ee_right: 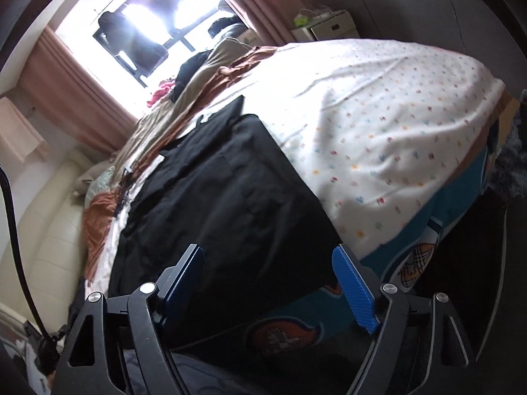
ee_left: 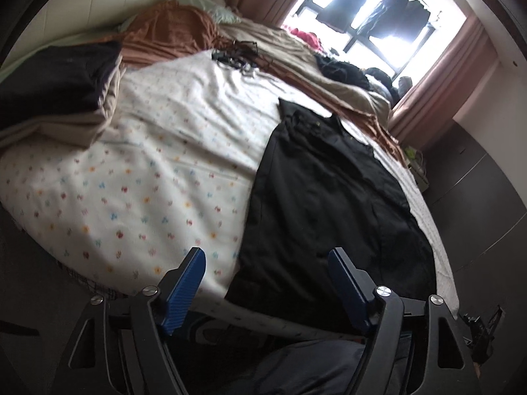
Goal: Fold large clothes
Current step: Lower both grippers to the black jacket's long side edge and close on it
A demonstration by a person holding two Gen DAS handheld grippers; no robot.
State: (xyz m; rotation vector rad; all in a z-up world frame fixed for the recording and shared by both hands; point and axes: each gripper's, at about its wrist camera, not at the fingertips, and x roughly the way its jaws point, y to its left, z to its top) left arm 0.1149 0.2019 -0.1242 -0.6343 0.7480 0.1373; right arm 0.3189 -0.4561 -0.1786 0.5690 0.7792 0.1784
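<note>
A large black garment lies spread flat on a white blanket with small coloured prints, its collar end toward the window. It also shows in the right wrist view. My left gripper is open and empty, hovering over the garment's near hem at the bed's edge. My right gripper is open and empty, above the garment's near edge on the other side. Both have blue finger pads.
A folded dark and beige pile and an orange cloth lie at the far side of the bed. Dark clothes sit near the bright window. A white drawer unit stands by the curtain.
</note>
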